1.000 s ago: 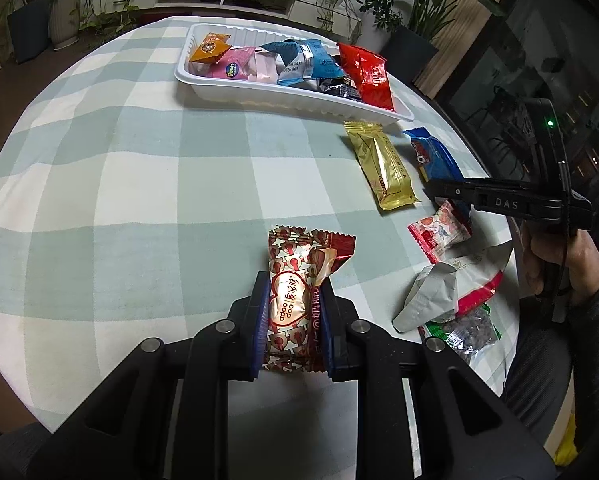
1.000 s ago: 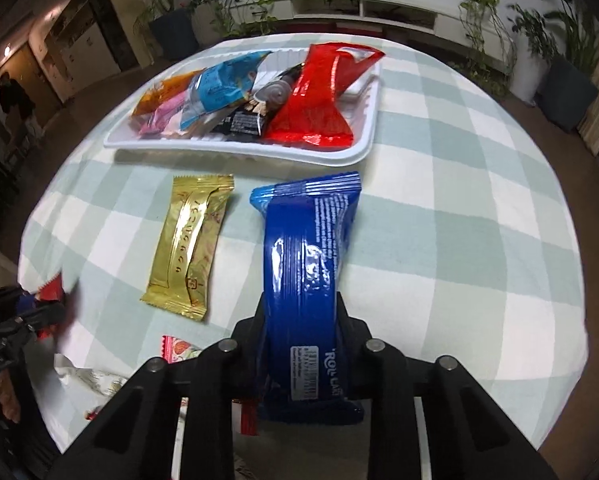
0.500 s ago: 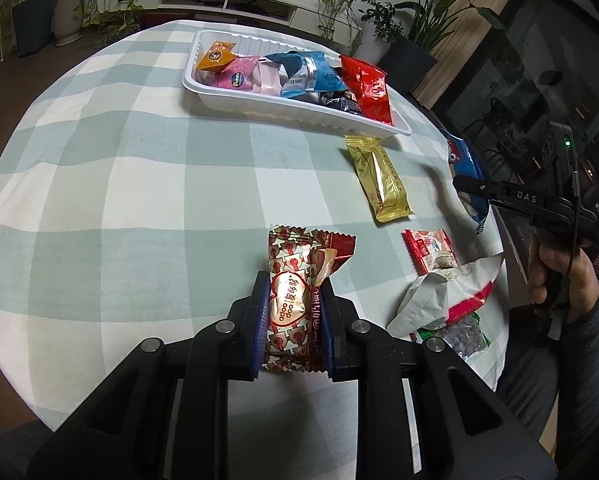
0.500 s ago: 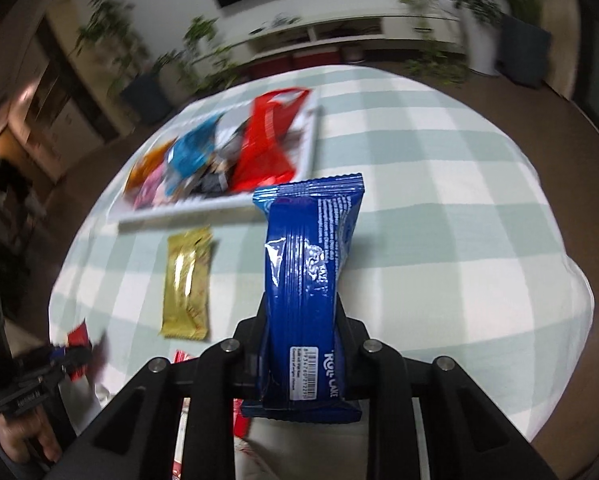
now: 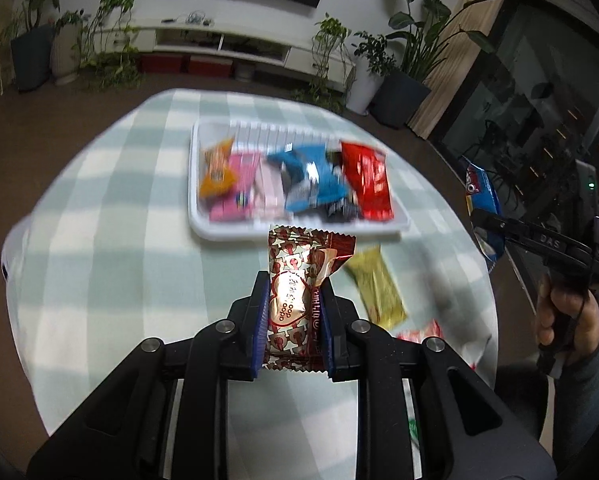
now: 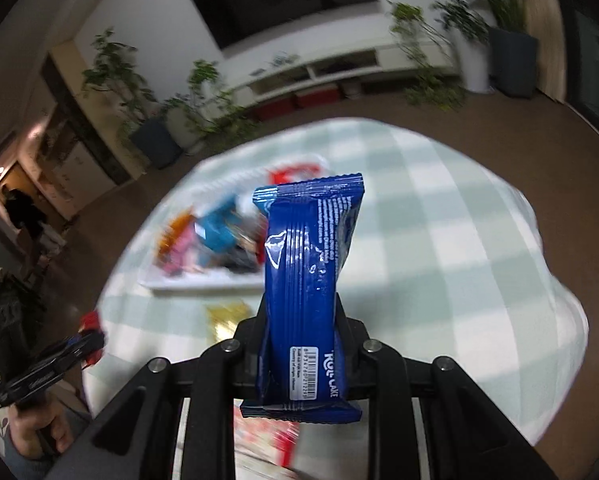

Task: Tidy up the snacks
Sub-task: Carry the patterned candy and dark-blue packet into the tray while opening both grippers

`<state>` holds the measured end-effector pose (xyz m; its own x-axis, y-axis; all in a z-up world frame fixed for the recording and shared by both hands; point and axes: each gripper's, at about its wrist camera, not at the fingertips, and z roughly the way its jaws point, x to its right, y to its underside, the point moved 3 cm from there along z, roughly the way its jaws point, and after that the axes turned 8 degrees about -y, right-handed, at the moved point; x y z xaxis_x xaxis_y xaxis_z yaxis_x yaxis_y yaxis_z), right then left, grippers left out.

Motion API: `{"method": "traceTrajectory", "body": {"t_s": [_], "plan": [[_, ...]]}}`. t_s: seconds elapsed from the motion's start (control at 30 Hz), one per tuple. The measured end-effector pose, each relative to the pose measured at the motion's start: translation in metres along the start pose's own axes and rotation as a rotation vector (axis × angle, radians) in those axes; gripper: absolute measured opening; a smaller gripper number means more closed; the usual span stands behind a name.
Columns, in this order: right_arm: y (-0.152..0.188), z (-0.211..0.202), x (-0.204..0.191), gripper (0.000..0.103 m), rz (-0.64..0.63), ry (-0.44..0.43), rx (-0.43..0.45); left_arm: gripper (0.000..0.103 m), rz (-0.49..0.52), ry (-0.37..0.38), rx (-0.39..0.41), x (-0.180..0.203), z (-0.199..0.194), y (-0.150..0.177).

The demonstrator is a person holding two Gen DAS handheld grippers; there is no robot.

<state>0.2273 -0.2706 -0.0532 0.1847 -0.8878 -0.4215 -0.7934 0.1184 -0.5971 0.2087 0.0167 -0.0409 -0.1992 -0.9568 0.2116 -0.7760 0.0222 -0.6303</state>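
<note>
While the red heart-print snack (image 5: 292, 304) sits clamped in my left hand-held gripper (image 5: 292, 312) and the blue roll-cake pack (image 6: 309, 292) in my right hand-held gripper (image 6: 301, 340), both above the surface, I judge 2 deliveries pending: next, release them into the white tray (image 5: 299, 236) toward the far edge.

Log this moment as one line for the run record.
left gripper: shut on heart-print snack | right gripper: shut on blue roll cake | both above table | white tray: partly filled | gold packet: on cloth

Dim indoor light, heavy fisheye bending, motion-blurred table (both views), dark vignetted corners
</note>
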Motion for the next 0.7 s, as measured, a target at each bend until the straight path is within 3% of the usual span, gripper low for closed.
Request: {"method": "traceTrajectory", "body": {"t_s": [0.17,0.37,0.5,0.7], "plan": [[-0.047,0.022,-0.044,0.026,-0.068,-0.058,0.006,0.020,0.050,-0.030,0.050,0.005,0.008,-0.062],[-0.075,0.080,-0.061,0.026,-0.085,-0.057,-0.062,0.020,0.080,-0.050,0.027,0.003,0.049,-0.112],[-0.079,0.123,-0.056,0.026,-0.099,-0.022,-0.124,0.020,0.089,-0.081,-0.012,-0.005,0.091,-0.129],[-0.082,0.164,-0.040,0.026,-0.070,0.002,-0.171,0.020,0.115,-0.103,-0.069,-0.005,0.149,-0.129]]}}
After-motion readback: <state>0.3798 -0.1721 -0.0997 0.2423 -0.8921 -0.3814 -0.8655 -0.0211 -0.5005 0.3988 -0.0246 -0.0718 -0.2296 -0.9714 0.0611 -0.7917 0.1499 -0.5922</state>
